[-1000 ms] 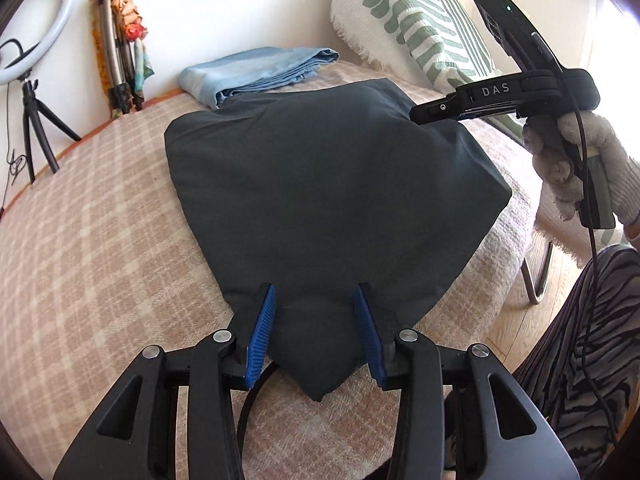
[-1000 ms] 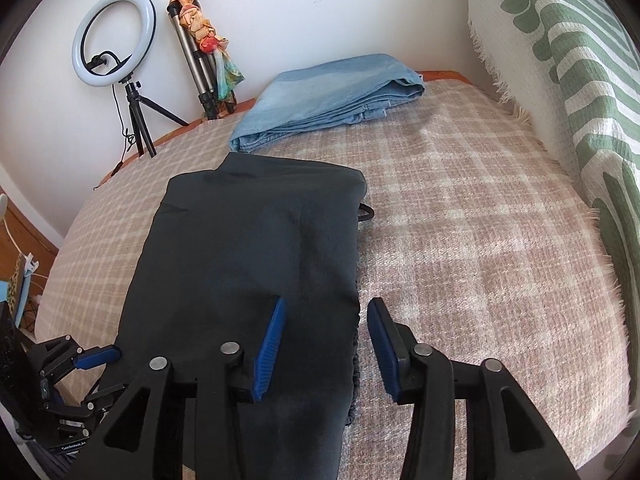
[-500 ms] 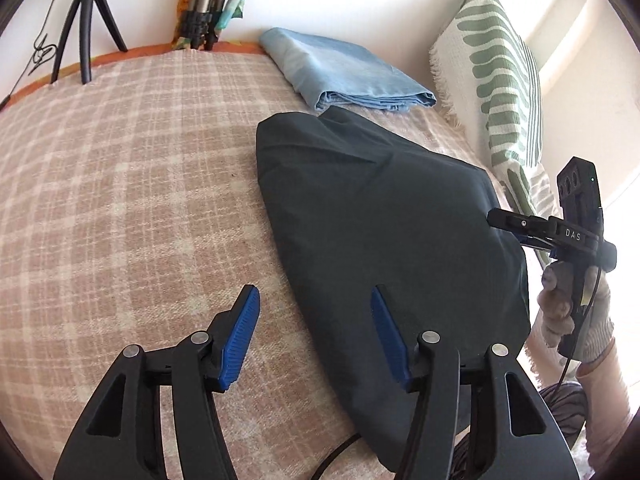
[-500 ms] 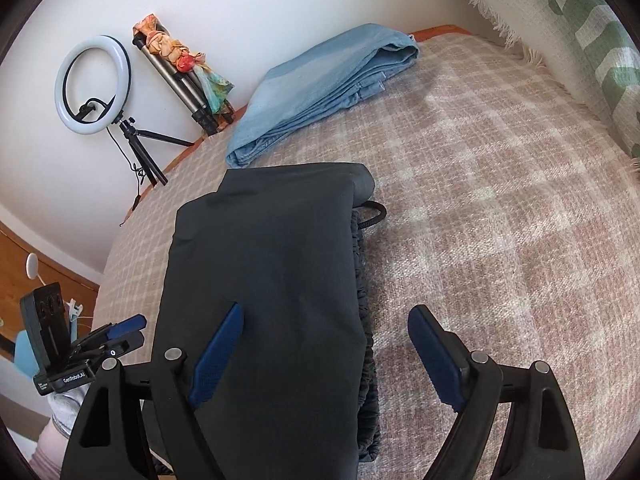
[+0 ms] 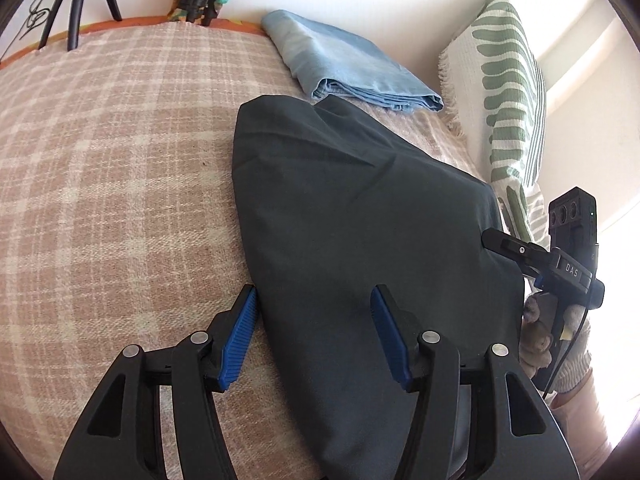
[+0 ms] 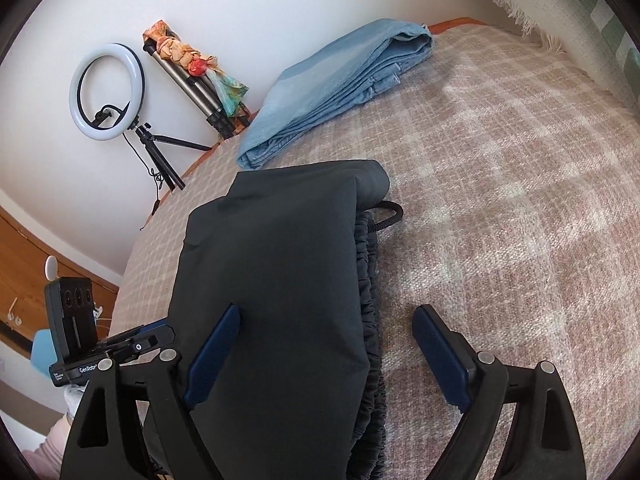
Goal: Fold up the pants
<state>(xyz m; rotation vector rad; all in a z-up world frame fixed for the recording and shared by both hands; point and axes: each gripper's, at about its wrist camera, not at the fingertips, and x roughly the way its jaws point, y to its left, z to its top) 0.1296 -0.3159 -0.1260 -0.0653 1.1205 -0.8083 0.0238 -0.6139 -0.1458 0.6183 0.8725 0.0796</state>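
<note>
We saw the dark pants [image 5: 360, 216] folded at bed [image 5: 120, 160] centre, blue cloth [image 5: 344, 68] at 12. Left tongs [image 5: 312, 336] & right tongs [image 6: 326, 356] both gaped, just widened, gripping nothing. Risk: closing on top layer only, fold slips.

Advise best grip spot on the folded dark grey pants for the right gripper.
Take the folded dark grey pants at the gathered elastic waistband edge, coming from the bare plaid blanket side. That edge is stacked, ruffled and exposed; the right gripper already straddles it, open.
</note>
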